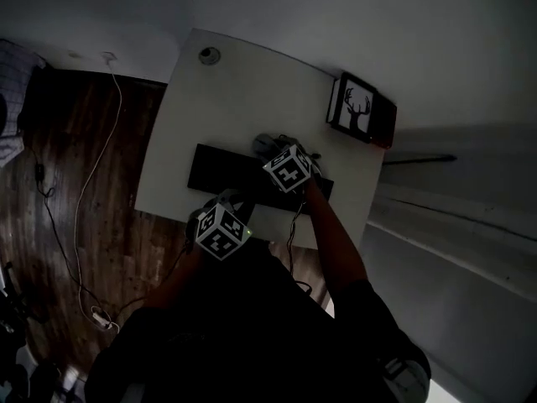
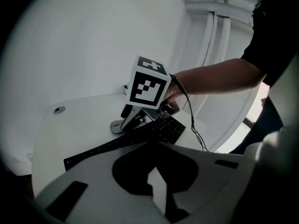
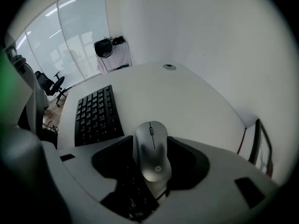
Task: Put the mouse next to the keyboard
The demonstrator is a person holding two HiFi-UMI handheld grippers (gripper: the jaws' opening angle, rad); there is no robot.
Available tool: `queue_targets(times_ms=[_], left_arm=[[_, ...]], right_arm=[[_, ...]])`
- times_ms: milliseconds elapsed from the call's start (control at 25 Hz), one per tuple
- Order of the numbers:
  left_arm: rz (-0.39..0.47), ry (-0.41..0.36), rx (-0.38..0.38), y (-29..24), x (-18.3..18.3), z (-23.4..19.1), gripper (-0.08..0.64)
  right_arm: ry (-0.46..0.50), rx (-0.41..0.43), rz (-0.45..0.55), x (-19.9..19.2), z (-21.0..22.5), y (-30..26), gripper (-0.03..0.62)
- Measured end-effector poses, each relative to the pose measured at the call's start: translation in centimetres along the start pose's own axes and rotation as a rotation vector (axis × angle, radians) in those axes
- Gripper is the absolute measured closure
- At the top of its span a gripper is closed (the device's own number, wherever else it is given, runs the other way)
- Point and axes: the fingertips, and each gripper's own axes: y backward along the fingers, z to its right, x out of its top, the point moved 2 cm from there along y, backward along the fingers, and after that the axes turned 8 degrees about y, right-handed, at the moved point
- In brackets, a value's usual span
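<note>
Mouse (image 3: 152,157) sits pinched in my right tongs (image 3: 150,143), just beyond the keyboard's (image 3: 96,115) far edge on the white table (image 3: 187,97). Bare tabletop runs from there to the wall. My left tongs (image 2: 158,190) hover pressed together, empty, over the near edge.

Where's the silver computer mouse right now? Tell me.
Centre of the right gripper view: the silver computer mouse is clamped between the right gripper's jaws, just past the far long edge of the flat black keyboard.
</note>
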Motion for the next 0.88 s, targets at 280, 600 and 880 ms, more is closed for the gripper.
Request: queue_targets(times_ms=[280, 600, 880], left_arm=[[0.017, 0.029, -0.044, 0.1, 0.3, -0.7, 0.56], [0.018, 0.06, -0.051, -0.2, 0.3, -2.1, 0.56], [0.02, 0.037, -0.082, -0.6, 1.0, -1.6, 0.56]], right_arm=[[0.005, 0.072, -0.072, 0.1, 0.8, -2.7, 0.327], [-0.033, 0.118, -0.111, -0.2, 1.5, -4.2, 0.295], [-0.061, 0.108, -0.117, 0.0, 1.7, -3.7, 0.302]])
